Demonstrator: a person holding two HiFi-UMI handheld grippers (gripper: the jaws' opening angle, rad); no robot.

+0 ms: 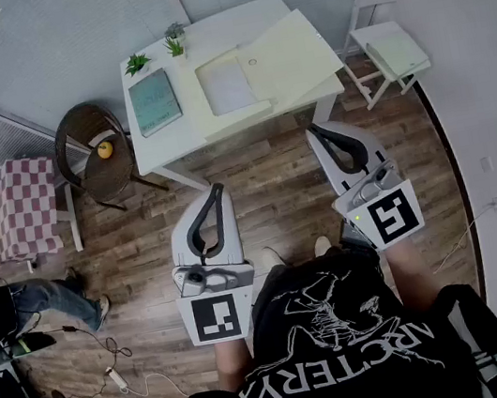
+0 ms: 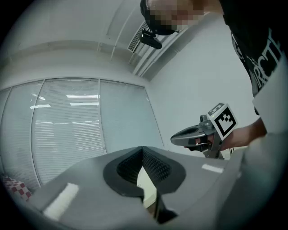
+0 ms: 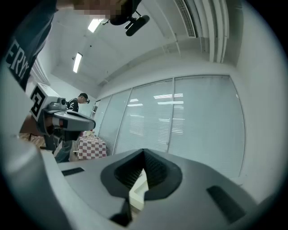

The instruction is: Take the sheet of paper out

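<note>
A white sheet of paper [image 1: 227,85] lies inside an open cream folder [image 1: 294,52] on the white table [image 1: 227,23] ahead of me. Both grippers hang over the wooden floor, well short of the table. My left gripper [image 1: 217,189] has its jaws meeting at the tips with nothing between them, as in its own view [image 2: 142,148]. My right gripper [image 1: 315,131] is likewise shut and empty, also in its own view [image 3: 144,151]. Both gripper views point upward at ceiling and blinds. Each shows the other gripper: the right one [image 2: 200,134], the left one [image 3: 67,117].
A green book [image 1: 154,102] and two small plants [image 1: 137,63] sit on the table's left part. A white chair [image 1: 391,49] stands to the right. A dark round chair [image 1: 95,163] holds a yellow fruit [image 1: 105,151]. At far left are a checked table [image 1: 12,208] and a seated person [image 1: 20,305].
</note>
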